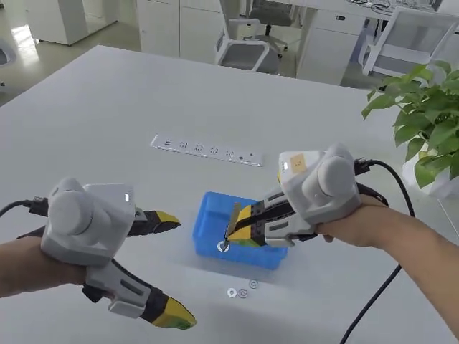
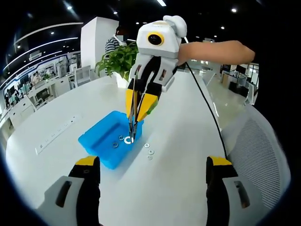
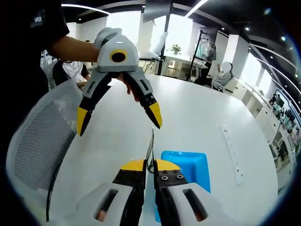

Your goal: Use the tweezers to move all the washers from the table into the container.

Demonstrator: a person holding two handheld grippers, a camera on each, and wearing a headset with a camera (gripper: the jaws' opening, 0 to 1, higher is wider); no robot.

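Observation:
My right gripper (image 1: 245, 223) is shut on metal tweezers (image 1: 231, 226) that point down into the blue container (image 1: 209, 215). A washer (image 1: 223, 246) sits at the tweezers' tips, over the container's front part; the left gripper view has that washer (image 2: 128, 140) by the container's near edge. Two washers (image 2: 115, 145) lie inside the container (image 2: 101, 141). Three loose washers (image 1: 242, 291) rest on the table just in front of it. My left gripper (image 1: 172, 266) hovers open and holding nothing, left of the container. The right gripper view looks along the tweezers (image 3: 150, 143) toward the open left gripper (image 3: 120, 123).
A white power strip (image 1: 206, 150) lies flat on the table beyond the container. A potted plant (image 1: 427, 115) stands at the right edge. Office chairs (image 1: 247, 43) sit past the table's far side, and a mesh chair (image 2: 263, 155) is near the table.

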